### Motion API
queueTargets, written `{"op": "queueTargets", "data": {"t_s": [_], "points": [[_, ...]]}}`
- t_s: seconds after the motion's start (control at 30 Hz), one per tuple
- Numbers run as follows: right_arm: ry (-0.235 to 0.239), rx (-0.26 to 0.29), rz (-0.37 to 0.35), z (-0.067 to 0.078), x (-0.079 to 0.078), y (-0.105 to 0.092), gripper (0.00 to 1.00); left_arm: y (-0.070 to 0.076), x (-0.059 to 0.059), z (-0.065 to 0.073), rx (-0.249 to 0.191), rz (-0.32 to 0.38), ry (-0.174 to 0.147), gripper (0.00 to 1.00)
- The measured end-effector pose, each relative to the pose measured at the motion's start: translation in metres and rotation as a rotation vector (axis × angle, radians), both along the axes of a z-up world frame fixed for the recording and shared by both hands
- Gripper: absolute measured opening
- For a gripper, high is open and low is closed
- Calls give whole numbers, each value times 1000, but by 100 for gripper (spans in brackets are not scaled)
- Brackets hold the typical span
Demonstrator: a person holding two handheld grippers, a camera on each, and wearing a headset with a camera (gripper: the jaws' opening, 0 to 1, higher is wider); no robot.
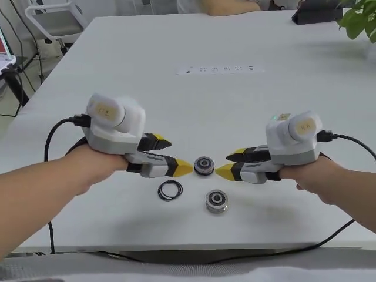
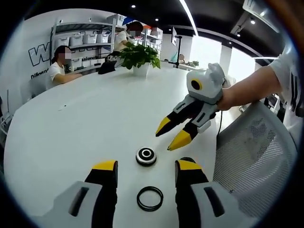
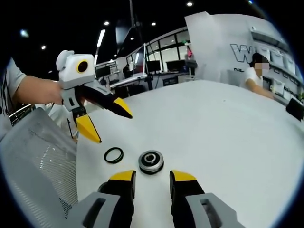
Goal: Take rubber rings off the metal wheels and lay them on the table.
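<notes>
While spread, left gripper and right gripper; wheel between, rings, second wheel near.

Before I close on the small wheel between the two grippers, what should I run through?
1. Is the left gripper open? Ok.
2. Is the right gripper open? Ok.
3. Is the small round metal wheel lying flat between both sets of tips, untouched? Ok.
4. Is a rubber ring on that wheel? Cannot tell.
5. Are the thin black rubber rings on the white table, apart from both wheels? Ok.
6. Is the second metal wheel out of the way, nearer the person? Ok.
</notes>
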State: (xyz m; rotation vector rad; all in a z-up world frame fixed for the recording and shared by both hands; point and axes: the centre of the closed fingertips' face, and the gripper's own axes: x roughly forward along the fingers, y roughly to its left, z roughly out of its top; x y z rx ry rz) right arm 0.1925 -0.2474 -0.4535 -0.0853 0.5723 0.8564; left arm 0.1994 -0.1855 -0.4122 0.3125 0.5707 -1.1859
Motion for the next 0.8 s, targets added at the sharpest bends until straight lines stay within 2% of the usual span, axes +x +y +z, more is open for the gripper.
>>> {"op": "queueTargets", "data": {"t_s": [0.13,0.3,0.43,0.57,0.8], "points": [[0,-10,15,-5,1,1,25,-5,1,-5,15,-17,-4,41],[6,-8,21,-8,3,4,25,-12,2,-12,7,-15,22,39],[11,-11,29,-12,5,7,24,-14,2,-20,29,-28,21,36],[16,-9,28,-15,6,8,23,-17,4,-24,30,-26,27,31],[24,-19,35,-21,8,9,21,-22,7,-32,43,-30,36,29]]}}
